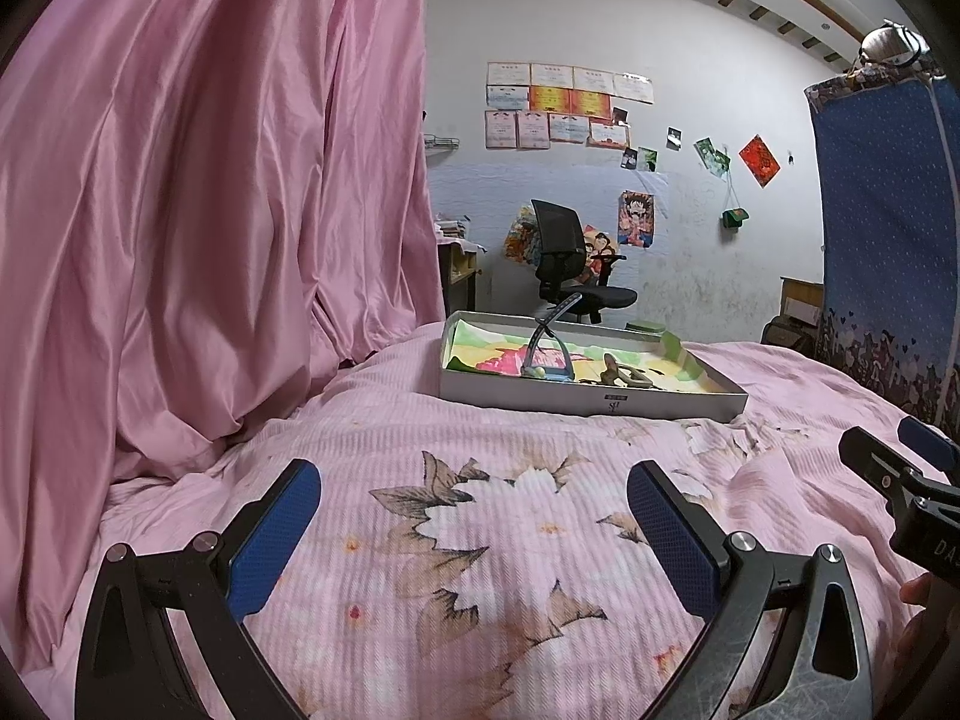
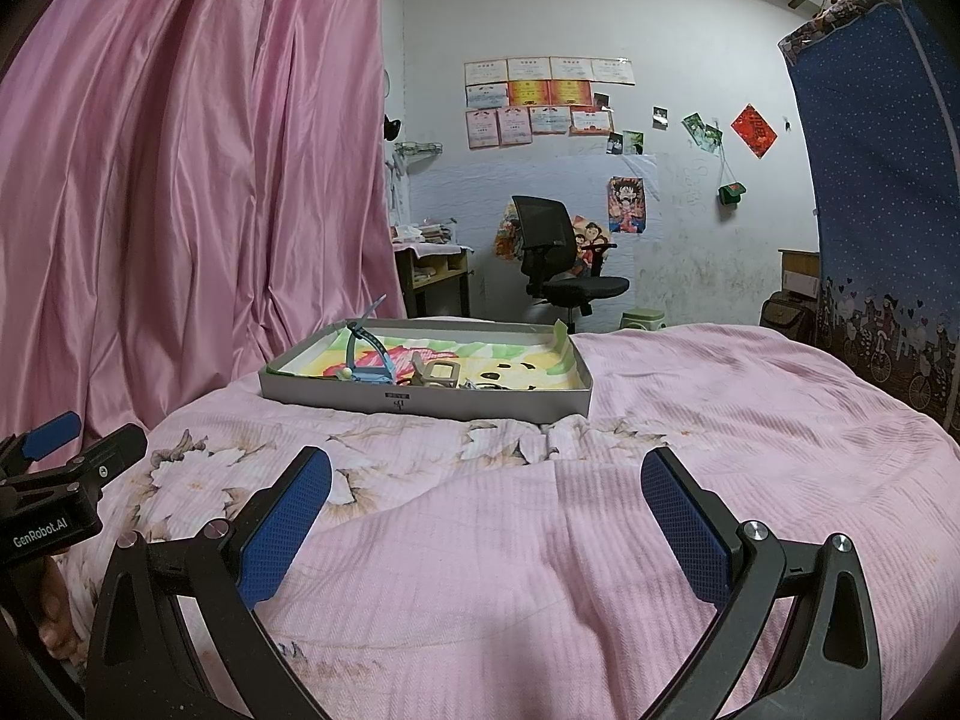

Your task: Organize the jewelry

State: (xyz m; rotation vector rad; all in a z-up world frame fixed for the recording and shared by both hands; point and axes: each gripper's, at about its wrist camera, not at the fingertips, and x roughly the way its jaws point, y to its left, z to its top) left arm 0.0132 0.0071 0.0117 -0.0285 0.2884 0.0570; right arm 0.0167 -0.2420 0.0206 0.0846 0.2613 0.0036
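Observation:
A shallow grey box point(image 1: 591, 403) point(image 2: 420, 402) with a colourful paper lining sits on the pink bedspread ahead of both grippers. In it lie a blue watch with its strap standing up point(image 1: 543, 354) point(image 2: 366, 360), a beige watch or bracelet point(image 1: 624, 375) point(image 2: 435, 373) and small dark pieces point(image 2: 489, 385). My left gripper point(image 1: 474, 498) is open and empty, low over the floral bedspread, well short of the box. My right gripper point(image 2: 486, 483) is open and empty, also short of the box. Each gripper shows at the edge of the other's view point(image 1: 900, 462) point(image 2: 72, 438).
A pink curtain point(image 1: 210, 192) point(image 2: 192, 180) hangs along the left side of the bed. A blue patterned cloth point(image 1: 888, 252) point(image 2: 882, 210) hangs at the right. Beyond the bed stand a black office chair point(image 1: 570, 264) point(image 2: 558, 258), a desk point(image 2: 432, 267) and a green stool point(image 2: 642, 319).

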